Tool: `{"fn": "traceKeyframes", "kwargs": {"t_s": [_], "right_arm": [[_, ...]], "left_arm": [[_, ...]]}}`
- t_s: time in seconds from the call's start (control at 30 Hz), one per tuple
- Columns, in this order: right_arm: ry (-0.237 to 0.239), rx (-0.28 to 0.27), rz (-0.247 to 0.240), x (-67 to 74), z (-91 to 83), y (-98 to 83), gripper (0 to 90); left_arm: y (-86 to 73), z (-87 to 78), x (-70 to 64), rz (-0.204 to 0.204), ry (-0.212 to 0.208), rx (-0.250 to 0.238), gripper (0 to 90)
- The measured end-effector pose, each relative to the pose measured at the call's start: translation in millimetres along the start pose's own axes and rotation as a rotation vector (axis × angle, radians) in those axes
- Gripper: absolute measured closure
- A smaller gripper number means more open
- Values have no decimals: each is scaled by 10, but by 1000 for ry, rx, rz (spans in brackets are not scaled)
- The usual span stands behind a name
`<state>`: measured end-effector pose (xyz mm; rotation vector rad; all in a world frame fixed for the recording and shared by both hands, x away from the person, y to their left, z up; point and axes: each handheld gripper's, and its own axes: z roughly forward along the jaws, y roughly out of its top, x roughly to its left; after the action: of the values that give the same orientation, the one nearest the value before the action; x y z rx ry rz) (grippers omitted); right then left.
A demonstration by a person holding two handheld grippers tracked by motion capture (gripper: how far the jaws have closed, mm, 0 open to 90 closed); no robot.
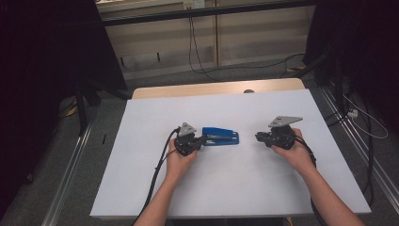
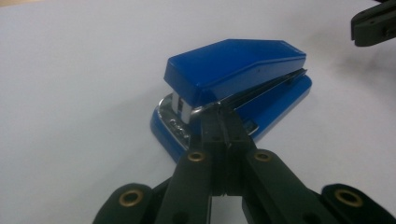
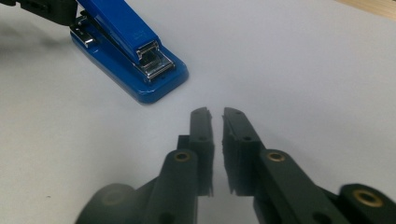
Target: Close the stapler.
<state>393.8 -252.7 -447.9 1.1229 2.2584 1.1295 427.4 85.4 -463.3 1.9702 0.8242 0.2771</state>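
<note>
Your left gripper (image 2: 223,122), clenched, touches the blue stapler (image 2: 233,88) mid-table at its metal rail, seen close from its own camera; your right gripper (image 3: 216,114), jaws slightly parted, holds nothing, well apart.

— What is lying on the white table (image 1: 141,188) right now?

— A blue stapler (image 1: 222,136) is sitting near the middle, lengthwise across it. The left gripper (image 1: 203,140) is pointing at its near end, the tips touching it.

— And the other hand?

— The right gripper (image 1: 258,137) is hovering well apart from the stapler, aiming back toward it. Both forearms are coming in from the bottom edge, and a black cable (image 1: 157,174) is trailing beside the left one.
</note>
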Motion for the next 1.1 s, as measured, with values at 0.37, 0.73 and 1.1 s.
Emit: {"fn": "traceKeyframes", "kwargs": {"t_s": [0.37,0.73,1.1], "right_arm": [[10,-25,13,99,-11,11,612],[10,-52,33,182,-121,-46,450],[5,-56,28,288,-236,-168,361]], "left_arm": [[11,-209,-2,-39,-2,-41,783],[8,-407,0,-56,3,-63,500],[-18,-606,9,-48,22,-72,295]]}}
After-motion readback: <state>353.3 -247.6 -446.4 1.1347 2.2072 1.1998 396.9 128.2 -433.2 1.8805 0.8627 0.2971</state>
